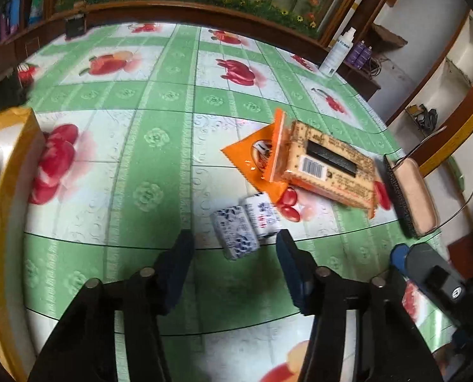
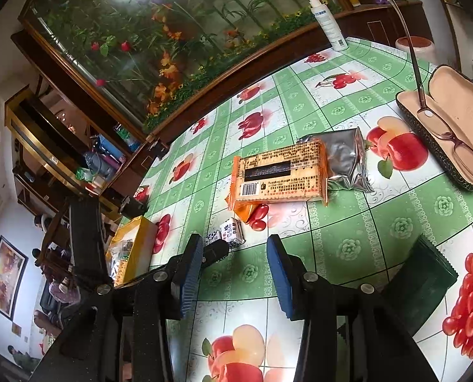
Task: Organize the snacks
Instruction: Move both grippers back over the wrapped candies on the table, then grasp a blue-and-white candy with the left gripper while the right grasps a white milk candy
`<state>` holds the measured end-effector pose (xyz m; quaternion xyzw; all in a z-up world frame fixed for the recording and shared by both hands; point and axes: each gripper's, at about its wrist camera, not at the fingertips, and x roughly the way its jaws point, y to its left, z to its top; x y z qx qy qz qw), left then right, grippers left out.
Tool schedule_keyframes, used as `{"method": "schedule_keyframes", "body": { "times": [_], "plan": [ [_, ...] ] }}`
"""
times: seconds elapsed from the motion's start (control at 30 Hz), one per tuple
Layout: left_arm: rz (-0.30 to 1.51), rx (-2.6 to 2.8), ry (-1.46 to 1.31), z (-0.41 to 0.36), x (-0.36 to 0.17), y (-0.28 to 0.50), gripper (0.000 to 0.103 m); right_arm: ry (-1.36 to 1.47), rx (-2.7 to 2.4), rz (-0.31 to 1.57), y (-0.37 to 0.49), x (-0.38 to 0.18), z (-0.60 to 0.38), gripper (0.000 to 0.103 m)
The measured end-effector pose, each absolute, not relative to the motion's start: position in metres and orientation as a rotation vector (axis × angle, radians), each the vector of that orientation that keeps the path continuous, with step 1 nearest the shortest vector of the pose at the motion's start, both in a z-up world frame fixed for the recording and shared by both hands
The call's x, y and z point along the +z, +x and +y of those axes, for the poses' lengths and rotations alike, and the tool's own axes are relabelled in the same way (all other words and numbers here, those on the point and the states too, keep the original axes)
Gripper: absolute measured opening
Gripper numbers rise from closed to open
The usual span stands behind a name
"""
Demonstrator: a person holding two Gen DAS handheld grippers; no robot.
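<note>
Fruit-print tabletop [image 1: 160,102] carries the snacks. Left claw [image 1: 234,254] is spread and empty, two small blue-and-white candies [image 1: 246,227] just beyond its tips; advise centring on one before pinching. Right claw [image 2: 234,270] hangs spread, empty. Farther: orange biscuit packs [image 1: 328,167]; yellow box [image 1: 12,146] far left.

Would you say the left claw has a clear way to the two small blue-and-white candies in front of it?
Probably yes. The left claw is open just short of the candies, with only bare tablecloth between; the orange cracker pack lies beyond them.
</note>
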<state>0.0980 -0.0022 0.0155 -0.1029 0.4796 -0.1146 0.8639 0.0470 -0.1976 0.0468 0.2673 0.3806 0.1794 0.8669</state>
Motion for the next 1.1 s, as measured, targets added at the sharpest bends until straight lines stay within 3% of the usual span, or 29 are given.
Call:
{"method": "schedule_keyframes", "body": {
  "times": [0.67,0.77,1.1],
  "plan": [
    [0.930,-0.195,-0.115,0.001,0.014,0.107,0.045,0.475,0.257,0.857,0.069,0.031,-0.182,0.045],
    [0.925,-0.164,-0.099,0.004,0.013,0.108,0.019,0.455,0.254,0.862,0.072,0.031,-0.177,0.045],
    [0.924,-0.118,-0.115,0.029,0.013,0.090,0.019,0.261,0.299,0.923,0.088,0.025,-0.129,0.045]
  ]
}}
